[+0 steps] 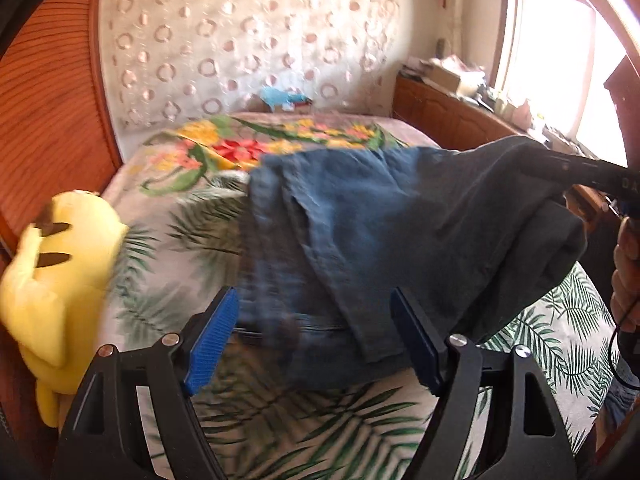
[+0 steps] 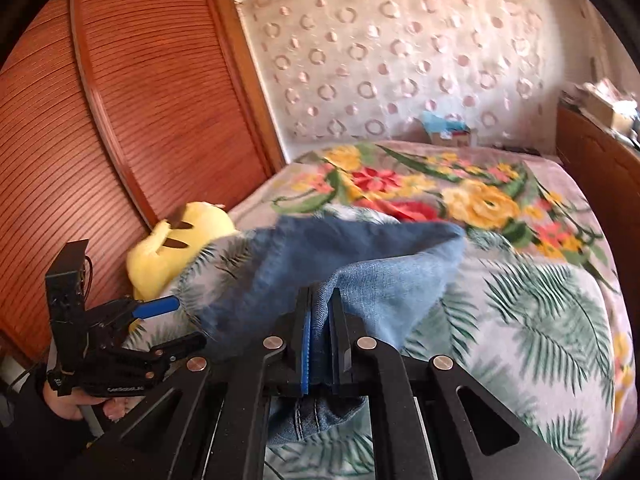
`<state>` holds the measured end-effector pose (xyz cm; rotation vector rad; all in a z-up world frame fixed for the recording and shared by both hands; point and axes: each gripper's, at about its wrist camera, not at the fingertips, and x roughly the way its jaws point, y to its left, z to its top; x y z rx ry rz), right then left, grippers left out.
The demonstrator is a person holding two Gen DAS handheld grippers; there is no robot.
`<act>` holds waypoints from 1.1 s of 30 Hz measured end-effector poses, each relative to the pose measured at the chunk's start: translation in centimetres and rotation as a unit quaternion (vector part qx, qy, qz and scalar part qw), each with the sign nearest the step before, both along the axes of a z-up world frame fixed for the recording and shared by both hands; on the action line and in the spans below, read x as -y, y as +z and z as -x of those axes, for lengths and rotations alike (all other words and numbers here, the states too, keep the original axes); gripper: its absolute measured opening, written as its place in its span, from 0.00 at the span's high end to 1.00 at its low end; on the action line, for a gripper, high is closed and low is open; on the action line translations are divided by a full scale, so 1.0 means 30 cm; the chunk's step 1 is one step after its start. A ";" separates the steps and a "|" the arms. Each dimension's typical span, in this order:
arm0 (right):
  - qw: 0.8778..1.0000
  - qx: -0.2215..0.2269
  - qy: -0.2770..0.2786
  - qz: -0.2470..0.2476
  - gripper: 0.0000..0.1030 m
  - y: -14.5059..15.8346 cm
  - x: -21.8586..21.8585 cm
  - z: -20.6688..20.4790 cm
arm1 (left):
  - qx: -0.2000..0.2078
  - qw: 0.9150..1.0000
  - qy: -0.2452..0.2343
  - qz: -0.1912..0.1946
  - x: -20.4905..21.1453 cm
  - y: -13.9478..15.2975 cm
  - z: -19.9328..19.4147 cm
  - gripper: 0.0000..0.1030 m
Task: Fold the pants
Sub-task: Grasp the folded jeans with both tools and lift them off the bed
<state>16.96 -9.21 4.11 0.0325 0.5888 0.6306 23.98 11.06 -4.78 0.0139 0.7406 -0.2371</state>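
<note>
Blue jeans (image 1: 360, 220) lie on a bed, one end lifted off the blanket. My right gripper (image 2: 320, 320) is shut on a fold of that denim (image 2: 360, 248), which hangs down between its fingers. In the left wrist view it shows as a black finger pair (image 1: 556, 164) at the right, holding the cloth up. My left gripper (image 1: 316, 340) stands open over the near edge of the jeans, and its blue pads (image 1: 212, 344) do not press the cloth. In the right wrist view, this left gripper (image 2: 180, 322) is at the far left beside the denim's edge.
The bed's floral and palm-leaf blanket (image 1: 180, 240) fills both views. A yellow plush toy (image 1: 60, 248) sits at the bed's left edge against a slatted wooden door (image 1: 48, 100). A cluttered wooden cabinet (image 1: 440, 116) lines the right side. A person's hand (image 1: 626, 272) holds the right gripper.
</note>
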 end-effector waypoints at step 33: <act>0.987 -0.009 0.156 0.032 0.66 -0.104 -0.366 0.088 | 0.025 0.995 0.093 -0.004 -0.293 0.081 0.087 0.24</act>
